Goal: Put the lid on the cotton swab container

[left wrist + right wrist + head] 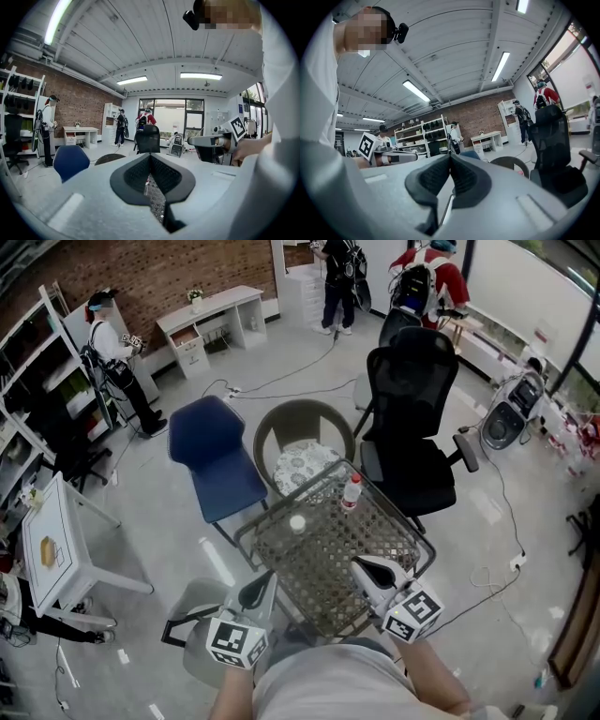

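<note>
On the small woven table (319, 563) stands a clear cotton swab container (351, 492) with a red top, at the far right side. A small round white lid (297, 522) lies flat on the table to its left. My left gripper (262, 585) hovers at the table's near left edge, shut and empty. My right gripper (364, 565) hangs over the near right part of the table, also shut with nothing in it. In the left gripper view the pads (150, 159) meet; the right gripper view shows its pads (450, 159) pressed together too. Both are well short of the container and lid.
A black office chair (417, 418), a round brown chair (302, 432) and a blue chair (214, 456) ring the table's far side. A white side table (56, 545) stands to the left. Several people stand farther back. Cables lie on the floor at right.
</note>
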`<state>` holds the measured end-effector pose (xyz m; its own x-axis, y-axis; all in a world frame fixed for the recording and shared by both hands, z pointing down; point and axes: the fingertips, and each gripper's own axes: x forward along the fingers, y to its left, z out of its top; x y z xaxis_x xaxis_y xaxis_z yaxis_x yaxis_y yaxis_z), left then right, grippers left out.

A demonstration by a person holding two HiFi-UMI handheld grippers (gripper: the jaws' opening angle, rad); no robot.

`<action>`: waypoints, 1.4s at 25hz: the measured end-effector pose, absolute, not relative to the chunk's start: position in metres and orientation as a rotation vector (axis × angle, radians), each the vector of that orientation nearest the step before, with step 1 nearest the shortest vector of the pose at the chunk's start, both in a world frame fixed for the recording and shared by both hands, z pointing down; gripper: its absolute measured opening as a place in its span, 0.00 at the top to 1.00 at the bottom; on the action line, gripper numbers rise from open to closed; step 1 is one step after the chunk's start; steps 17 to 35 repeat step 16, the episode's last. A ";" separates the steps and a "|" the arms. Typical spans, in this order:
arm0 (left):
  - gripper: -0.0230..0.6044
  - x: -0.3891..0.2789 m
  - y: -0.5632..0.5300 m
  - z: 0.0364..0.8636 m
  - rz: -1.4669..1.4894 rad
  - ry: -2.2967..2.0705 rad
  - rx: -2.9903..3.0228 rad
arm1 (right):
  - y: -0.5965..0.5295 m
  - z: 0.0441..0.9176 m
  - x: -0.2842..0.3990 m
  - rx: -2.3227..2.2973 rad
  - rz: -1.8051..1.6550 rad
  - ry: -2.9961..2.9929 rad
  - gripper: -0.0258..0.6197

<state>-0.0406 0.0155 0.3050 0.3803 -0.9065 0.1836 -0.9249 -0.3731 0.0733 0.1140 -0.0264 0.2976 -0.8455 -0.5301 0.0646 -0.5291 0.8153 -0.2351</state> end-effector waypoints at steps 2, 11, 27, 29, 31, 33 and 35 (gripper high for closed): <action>0.95 -0.040 0.015 0.305 0.172 -1.652 2.471 | -0.027 0.298 0.113 -0.866 -0.392 2.989 0.96; 0.95 -0.037 0.013 0.302 0.175 -1.635 2.481 | -0.026 0.294 0.113 -0.851 -0.406 2.985 0.96; 0.95 -0.037 0.013 0.300 0.166 -1.645 2.484 | -0.026 0.293 0.113 -0.833 -0.410 2.978 0.96; 0.95 -0.037 0.013 0.300 0.166 -1.645 2.484 | -0.026 0.293 0.113 -0.833 -0.410 2.978 0.96; 0.95 -0.037 0.013 0.300 0.166 -1.645 2.484 | -0.026 0.293 0.113 -0.833 -0.410 2.978 0.96; 0.95 -0.037 0.013 0.300 0.166 -1.645 2.484 | -0.026 0.293 0.113 -0.833 -0.410 2.978 0.96; 0.95 -0.037 0.013 0.300 0.166 -1.645 2.484 | -0.026 0.293 0.113 -0.833 -0.410 2.978 0.96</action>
